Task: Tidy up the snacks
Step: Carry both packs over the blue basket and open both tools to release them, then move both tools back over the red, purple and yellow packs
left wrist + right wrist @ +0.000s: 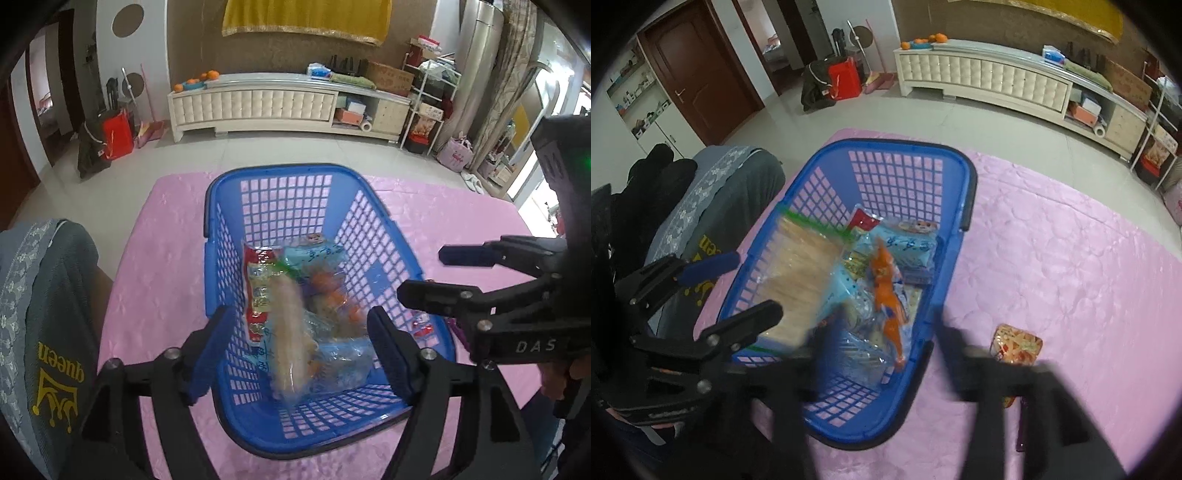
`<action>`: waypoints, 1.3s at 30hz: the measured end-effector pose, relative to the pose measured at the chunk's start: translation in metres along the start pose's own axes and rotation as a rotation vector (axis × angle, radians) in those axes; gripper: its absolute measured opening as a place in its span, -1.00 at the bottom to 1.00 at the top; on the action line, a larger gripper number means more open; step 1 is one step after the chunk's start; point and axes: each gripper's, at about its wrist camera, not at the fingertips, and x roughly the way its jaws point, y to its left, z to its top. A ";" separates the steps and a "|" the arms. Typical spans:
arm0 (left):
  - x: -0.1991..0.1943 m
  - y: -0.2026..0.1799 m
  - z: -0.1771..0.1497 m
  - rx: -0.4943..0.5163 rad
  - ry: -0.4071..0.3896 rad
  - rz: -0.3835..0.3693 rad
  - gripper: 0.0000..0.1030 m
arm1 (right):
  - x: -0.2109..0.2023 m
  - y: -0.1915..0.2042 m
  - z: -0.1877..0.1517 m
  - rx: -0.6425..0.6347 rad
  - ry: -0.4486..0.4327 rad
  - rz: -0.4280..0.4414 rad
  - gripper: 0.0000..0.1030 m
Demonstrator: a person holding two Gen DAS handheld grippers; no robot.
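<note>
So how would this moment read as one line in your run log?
left tool: open over basket | right tool: open | cracker pack dropping in, blurred | one snack on pink cloth

Blue mesh basket point(280, 192) frame centre, holding jumbled snack packets: blurred pale cracker pack point(290, 332), orange packet point(888, 291), light-blue bags point(912, 245). One red-rimmed packet point(1017, 341) outside, lower right.

The blue basket point(960, 192) takes the frame's centre, its bed packed with snack packets point(886, 266). Right of it the pink worktop point(1071, 258) lies open, save one small packet point(1019, 341) at lower right. A cushioned chair back point(713, 192) blocks the left.
</note>
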 end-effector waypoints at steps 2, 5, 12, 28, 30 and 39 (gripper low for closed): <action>-0.009 -0.005 -0.001 0.023 -0.019 -0.001 0.54 | -0.007 0.000 -0.002 -0.001 -0.018 -0.008 0.56; -0.020 -0.015 -0.002 0.046 -0.032 0.007 0.55 | -0.020 0.000 -0.007 -0.008 -0.035 -0.025 0.57; -0.040 -0.043 -0.003 0.061 -0.057 -0.007 0.54 | -0.065 -0.015 -0.029 -0.003 -0.093 -0.058 0.59; -0.021 -0.146 -0.012 0.180 -0.021 -0.073 0.55 | -0.104 -0.094 -0.082 0.129 -0.092 -0.144 0.61; -0.012 -0.159 -0.014 0.198 -0.005 -0.079 0.55 | -0.103 -0.103 -0.090 0.140 -0.081 -0.152 0.61; 0.029 -0.193 -0.032 0.236 0.068 -0.108 0.55 | -0.074 -0.145 -0.131 0.231 0.001 -0.138 0.61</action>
